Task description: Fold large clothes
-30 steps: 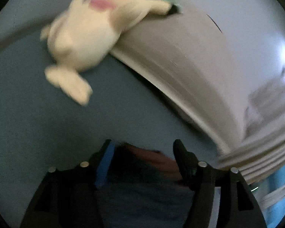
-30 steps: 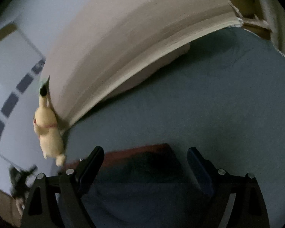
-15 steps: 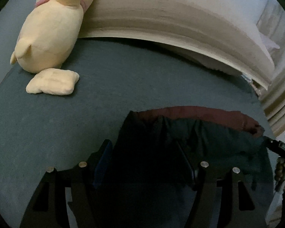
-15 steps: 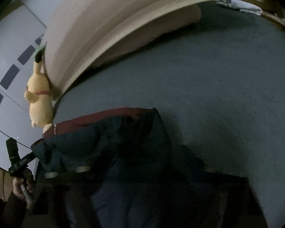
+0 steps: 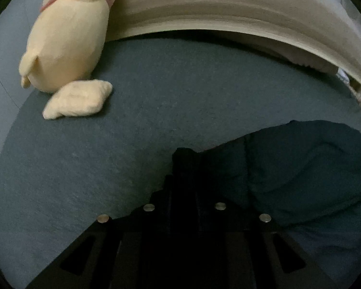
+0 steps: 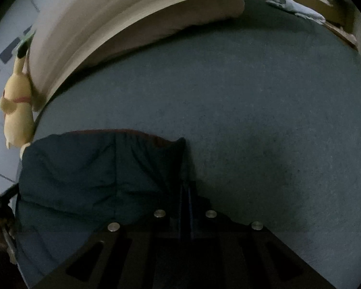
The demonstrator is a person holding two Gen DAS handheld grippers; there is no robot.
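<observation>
From the left wrist, the left tongs [image 5: 184,168] point down at a bed [image 5: 132,144] covered in blue-grey cloth. Their jaws are closing on a dark corner of a navy padded jacket [image 5: 300,168], which spreads away to the right of the tongs in soft, puffy folds. Whether the pads already press on the cloth is lost in shadow. Far ahead and to the left sits a pale yellow plush toy [image 5: 69,43], leaning against a beige headboard [image 5: 228,7].

From the right wrist, the right tongs [image 6: 185,192] are fully closed, pinching the jacket's [image 6: 84,173] other corner, where a dark red lining edge shows. The jacket lies to the left of these tongs, and the bed [image 6: 252,120] ahead is bare.

The jacket looks bulky yet light, limp and slightly slick, so I think it will sag between the two holds. The corners along the hem seem the best grip, taking in all layers.
</observation>
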